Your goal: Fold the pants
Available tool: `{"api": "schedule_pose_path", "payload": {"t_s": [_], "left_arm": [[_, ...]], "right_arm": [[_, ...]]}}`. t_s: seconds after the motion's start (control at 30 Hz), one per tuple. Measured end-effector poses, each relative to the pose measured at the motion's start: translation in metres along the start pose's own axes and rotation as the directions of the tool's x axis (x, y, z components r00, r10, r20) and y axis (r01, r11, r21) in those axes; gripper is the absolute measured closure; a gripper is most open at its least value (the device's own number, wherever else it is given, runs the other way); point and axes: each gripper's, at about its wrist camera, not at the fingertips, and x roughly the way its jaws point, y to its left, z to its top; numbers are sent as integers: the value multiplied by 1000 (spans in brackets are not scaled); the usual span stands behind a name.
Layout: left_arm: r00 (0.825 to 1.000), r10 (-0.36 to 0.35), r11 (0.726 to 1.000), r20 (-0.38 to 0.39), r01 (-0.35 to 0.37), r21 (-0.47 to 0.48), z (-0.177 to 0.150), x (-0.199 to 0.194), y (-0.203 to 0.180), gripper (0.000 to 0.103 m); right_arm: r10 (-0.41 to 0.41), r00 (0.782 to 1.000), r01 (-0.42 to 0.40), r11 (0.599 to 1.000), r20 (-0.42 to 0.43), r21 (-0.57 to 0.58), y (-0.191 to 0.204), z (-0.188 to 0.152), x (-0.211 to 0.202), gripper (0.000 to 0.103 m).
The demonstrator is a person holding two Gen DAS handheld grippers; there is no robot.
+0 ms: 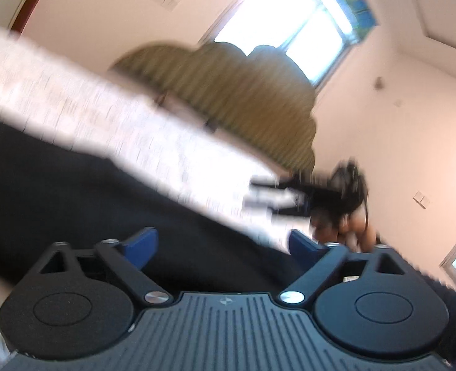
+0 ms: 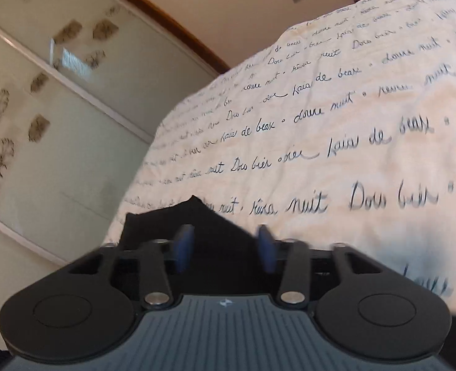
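On the bed cover (image 2: 336,123), with left gripper (image 1: 223,245) and right gripper (image 2: 225,247) fingers apart and empty, grip the black pants (image 2: 203,219) at an edge before folding.

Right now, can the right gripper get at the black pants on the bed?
Probably yes: the right gripper is open, the black pants lie directly ahead on the bedspread, and nothing stands between.
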Motion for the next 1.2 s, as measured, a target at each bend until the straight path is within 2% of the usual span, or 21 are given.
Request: {"api": "schedule_pose_path", "payload": {"t_s": [0.07, 0.13, 0.2, 0.23, 0.27, 0.33, 0.37, 0.43, 0.47, 0.53, 0.6, 0.67, 0.77, 0.8, 0.83, 0.87, 0.97, 1.07, 1.2], "left_arm": [[997, 73, 993, 19, -74, 93, 9, 18, -4, 0], [982, 181, 970, -46, -170, 173, 9, 47, 1, 0], [937, 327, 926, -121, -293, 236, -1, 72, 12, 3], [913, 370, 913, -174, -322, 251, -8, 81, 21, 4], [894, 393, 906, -214, -336, 260, -15, 88, 28, 3], [897, 405, 888, -178, -340, 311, -24, 86, 29, 1], [892, 412, 882, -186, -340, 326, -24, 88, 27, 0], [884, 426, 873, -193, -347, 342, -24, 90, 25, 0], [883, 429, 872, -191, -349, 345, -22, 91, 22, 0], [885, 429, 870, -183, -350, 348, -21, 90, 25, 0], [888, 425, 871, -175, -349, 346, -22, 90, 23, 0], [889, 426, 870, -171, -351, 346, -24, 91, 22, 0], [881, 443, 857, -166, -362, 368, -27, 93, 19, 0], [877, 452, 850, -165, -367, 378, -28, 95, 18, 0], [873, 460, 844, -163, -372, 387, -29, 96, 17, 0], [870, 466, 839, -162, -376, 393, -30, 97, 15, 0], [868, 470, 835, -160, -379, 398, -30, 98, 16, 0], [872, 462, 842, -160, -375, 388, -29, 97, 17, 0], [876, 457, 847, -157, -374, 379, -29, 95, 18, 0]], "right_arm": [[-49, 999, 48, 998, 17, 35, -10, -13, 2, 36], [-77, 997, 73, 989, 27, 125, -25, -25, 3, 36], [-131, 990, 122, 982, 50, 147, -35, -36, 3, 38], [-158, 984, 145, 979, 80, 143, -40, -41, 1, 38], [-156, 981, 138, 978, 111, 157, -47, -44, -1, 43], [-137, 977, 100, 972, 164, 214, -63, -48, -8, 49], [-140, 973, 94, 966, 183, 239, -66, -50, -14, 52], [-201, 952, 140, 957, 230, 254, -58, -55, -31, 51], [-224, 936, 152, 953, 273, 261, -52, -61, -45, 48], [-185, 899, 72, 956, 398, 283, -45, -83, -87, 48], [-181, 841, 5, 945, 510, 326, -45, -112, -134, 43], [-248, 771, -8, 917, 587, 398, -52, -151, -184, 24], [-405, 675, 14, 843, 617, 537, -73, -203, -242, 24], [-452, 650, 7, 807, 611, 590, -84, -219, -255, 24], [-481, 636, -11, 776, 603, 631, -92, -233, -263, 24], [-490, 637, -33, 753, 594, 657, -100, -244, -268, 24], [-481, 672, -69, 716, 563, 694, -114, -252, -261, 25], [-458, 673, -81, 735, 581, 674, -116, -244, -248, 25], [-442, 684, -100, 732, 581, 674, -126, -226, -229, 25]]}}
